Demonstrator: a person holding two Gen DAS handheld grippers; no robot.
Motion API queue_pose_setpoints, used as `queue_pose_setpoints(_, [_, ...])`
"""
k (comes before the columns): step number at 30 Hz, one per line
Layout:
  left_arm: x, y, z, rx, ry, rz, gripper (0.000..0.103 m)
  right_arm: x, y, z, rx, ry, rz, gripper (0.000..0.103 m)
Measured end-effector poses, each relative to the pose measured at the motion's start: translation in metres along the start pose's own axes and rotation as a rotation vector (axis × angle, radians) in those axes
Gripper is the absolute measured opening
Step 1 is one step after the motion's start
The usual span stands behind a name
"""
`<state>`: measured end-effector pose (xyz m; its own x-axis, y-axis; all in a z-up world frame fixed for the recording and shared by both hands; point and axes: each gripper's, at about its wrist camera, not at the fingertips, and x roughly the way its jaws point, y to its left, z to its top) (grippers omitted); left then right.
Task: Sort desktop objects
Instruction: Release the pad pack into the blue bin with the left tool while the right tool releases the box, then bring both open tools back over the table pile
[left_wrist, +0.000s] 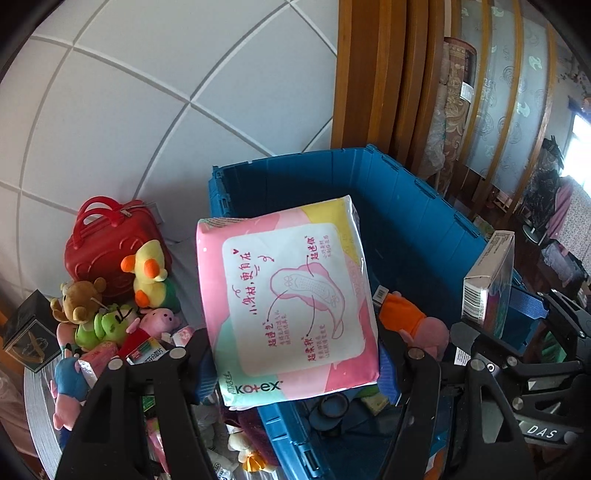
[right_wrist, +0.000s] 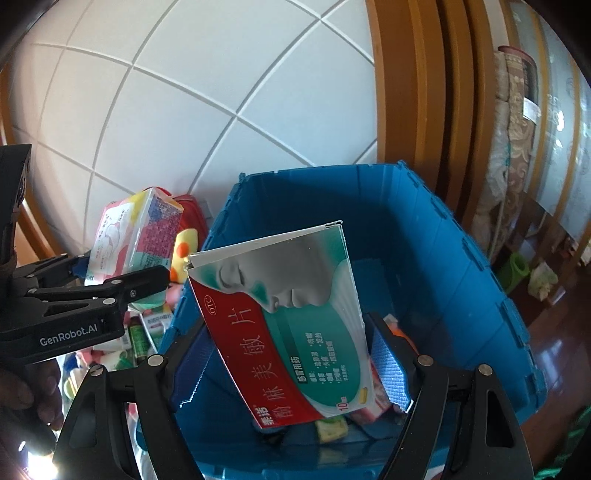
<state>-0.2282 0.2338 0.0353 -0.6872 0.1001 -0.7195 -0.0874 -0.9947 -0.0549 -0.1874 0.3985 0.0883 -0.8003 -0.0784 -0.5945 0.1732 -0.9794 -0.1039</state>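
Left wrist view: left gripper (left_wrist: 291, 354) clamped on pink Kotex pad pack (left_wrist: 286, 299), pack held up over near-left corner of blue crate (left_wrist: 406, 206). Plush toys (left_wrist: 122, 306) and red case (left_wrist: 107, 243) piled on table left of crate. Right wrist view: right gripper (right_wrist: 291, 365) gripping medicine box (right_wrist: 284, 325), red and green print, tilted, hanging above crate interior. Small packets (right_wrist: 332, 428) on crate floor below box. Person's hand (right_wrist: 26, 391) at left edge, beside left gripper's body.
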Motion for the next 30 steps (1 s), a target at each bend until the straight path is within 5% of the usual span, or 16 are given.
queue_pose_setpoints(17, [0.029,-0.043,0.017,0.074,0.041,-0.038,0.067,0.012,-0.056,0.004,0.07,0.04,-0.093,0.081])
queue_pose_setpoints(19, [0.033,-0.044,0.018,0.071,0.05,-0.037,0.07,0.013,-0.06,0.005,0.077,0.039,-0.11,0.084])
queue_pose_setpoints(20, [0.033,-0.042,0.018,0.058,0.051,-0.032,0.076,0.014,-0.061,0.006,0.078,0.041,-0.124,0.099])
queue_pose_setpoints(21, [0.033,-0.039,0.019,0.042,0.049,-0.022,0.086,0.015,-0.063,0.006,0.08,0.04,-0.137,0.103])
queue_pose_setpoints(30, [0.022,-0.006,0.009,-0.017,0.032,0.023,0.091,0.01,-0.055,0.006,0.085,0.011,-0.111,0.103])
